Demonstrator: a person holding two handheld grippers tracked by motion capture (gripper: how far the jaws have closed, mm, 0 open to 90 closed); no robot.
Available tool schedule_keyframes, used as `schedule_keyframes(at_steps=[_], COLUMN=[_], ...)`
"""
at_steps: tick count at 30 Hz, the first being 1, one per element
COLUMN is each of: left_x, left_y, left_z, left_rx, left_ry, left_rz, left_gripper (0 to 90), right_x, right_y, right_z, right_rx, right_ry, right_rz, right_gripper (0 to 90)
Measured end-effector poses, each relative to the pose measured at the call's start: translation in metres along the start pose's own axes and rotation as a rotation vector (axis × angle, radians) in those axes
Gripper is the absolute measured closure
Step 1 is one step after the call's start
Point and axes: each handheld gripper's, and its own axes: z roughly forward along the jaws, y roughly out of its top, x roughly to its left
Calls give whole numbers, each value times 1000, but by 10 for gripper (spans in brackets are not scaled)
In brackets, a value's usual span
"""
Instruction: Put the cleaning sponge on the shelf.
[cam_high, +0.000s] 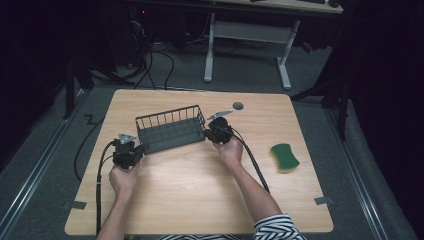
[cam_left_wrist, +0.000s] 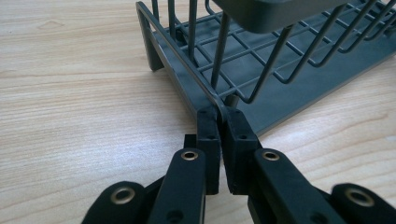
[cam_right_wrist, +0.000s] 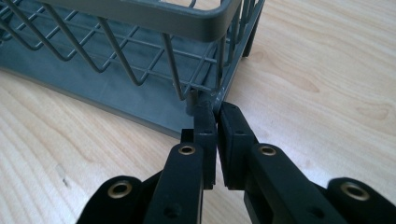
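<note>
High view: left tongs (cam_high: 141, 148) and right tongs (cam_high: 207, 134) each clamp one end of the wire basket (cam_high: 170, 131) on the desk (cam_high: 190, 175).

Lab or test room: dark curtains (cam_high: 390, 100), carpet floor (cables (cam_high: 150, 60) trailing), adjustable desk frame (cam_high: 247, 37).

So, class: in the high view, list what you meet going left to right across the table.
Left tongs → grey wire basket → right tongs → green sponge.
</note>
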Motion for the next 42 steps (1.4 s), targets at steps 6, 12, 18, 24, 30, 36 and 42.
schedule_keyframes(at_steps=[6,12,18,24,30,36,42], left_x=[-10,-23,-37,-47,-54,-59,-69], left_y=[-2,-3,-4,-5,-11,-18,-26], left_z=[-2,-4,-5,-9,-14,-21,-26], left_rx=[20,35,41,53,54,51,44], left_ry=[-20,-59,-97,-123,-140,-154,-167], left_rz=[43,91,119,137,148,160,180], left_gripper=[865,867,867,868,868,868,868], right_x=[-3,-9,-15,-20,-17,-9,-3], right_y=[-9,-21,-35,-48,-61,-73,-92], right_z=[-6,-19,-37,-52,-64,-78,-94], right_rx=[7,5,25,13,17,28,32], right_ry=[5,8,10,20,24,32,39], right_rz=[-5,-2,1,8,0,-25,-21], right_gripper=[868,868,868,868,868,868,866])
